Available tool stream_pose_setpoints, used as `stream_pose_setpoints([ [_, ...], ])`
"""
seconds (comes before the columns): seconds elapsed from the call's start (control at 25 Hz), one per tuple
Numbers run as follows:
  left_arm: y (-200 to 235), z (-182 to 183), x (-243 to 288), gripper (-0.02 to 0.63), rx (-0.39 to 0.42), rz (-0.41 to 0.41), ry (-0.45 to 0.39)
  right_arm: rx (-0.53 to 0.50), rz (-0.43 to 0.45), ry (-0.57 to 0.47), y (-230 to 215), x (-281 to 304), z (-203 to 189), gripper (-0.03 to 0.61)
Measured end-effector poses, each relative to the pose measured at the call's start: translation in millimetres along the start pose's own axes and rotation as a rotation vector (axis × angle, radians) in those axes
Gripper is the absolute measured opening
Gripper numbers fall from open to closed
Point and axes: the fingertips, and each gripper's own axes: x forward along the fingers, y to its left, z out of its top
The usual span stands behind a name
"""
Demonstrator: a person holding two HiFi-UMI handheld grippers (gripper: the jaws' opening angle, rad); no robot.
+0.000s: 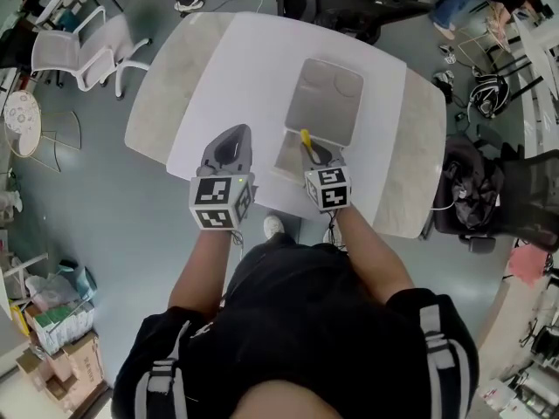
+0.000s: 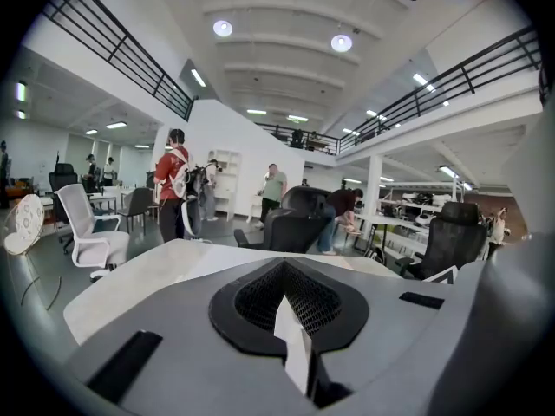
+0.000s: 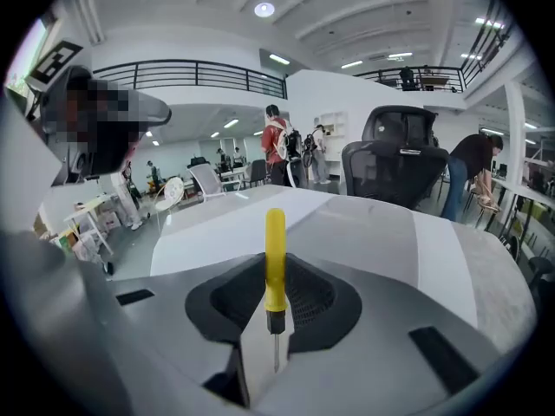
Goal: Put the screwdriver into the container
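A yellow-handled screwdriver [image 1: 306, 138] [image 3: 275, 258] sticks out forward and upward from my right gripper [image 1: 318, 153] [image 3: 265, 341], which is shut on its thin metal shaft. In the head view that gripper hovers over the near end of the grey metal container [image 1: 291, 157], whose open lid [image 1: 325, 99] lies flat behind it on the white table [image 1: 227, 68]. The container is hidden in both gripper views. My left gripper [image 1: 229, 143] [image 2: 295, 341] is beside it on the left, over the table's near edge, jaws together with nothing between them.
A white mesh chair [image 1: 83, 51] stands on the floor at the far left. Black office chairs [image 1: 349, 7] sit behind the table, and a black chair with bags [image 1: 476, 190] is at the right. People [image 2: 173, 189] stand farther back in the hall.
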Motion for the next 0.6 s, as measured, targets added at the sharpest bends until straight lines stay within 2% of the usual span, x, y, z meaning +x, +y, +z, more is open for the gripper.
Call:
stream_pose_setpoints([
  [0.16,8.2,-3.5,0.8,0.006,-0.006,-0.018,0.004,-0.033,-0.007,0.078,4.0,14.0,-15.3,0.066],
  [0.6,13.7,-8.5,-3.1,0.006,-0.008,-0.039,0.011,-0.108,0.084,0.379,12.9,44.3,-63.4,0.066],
])
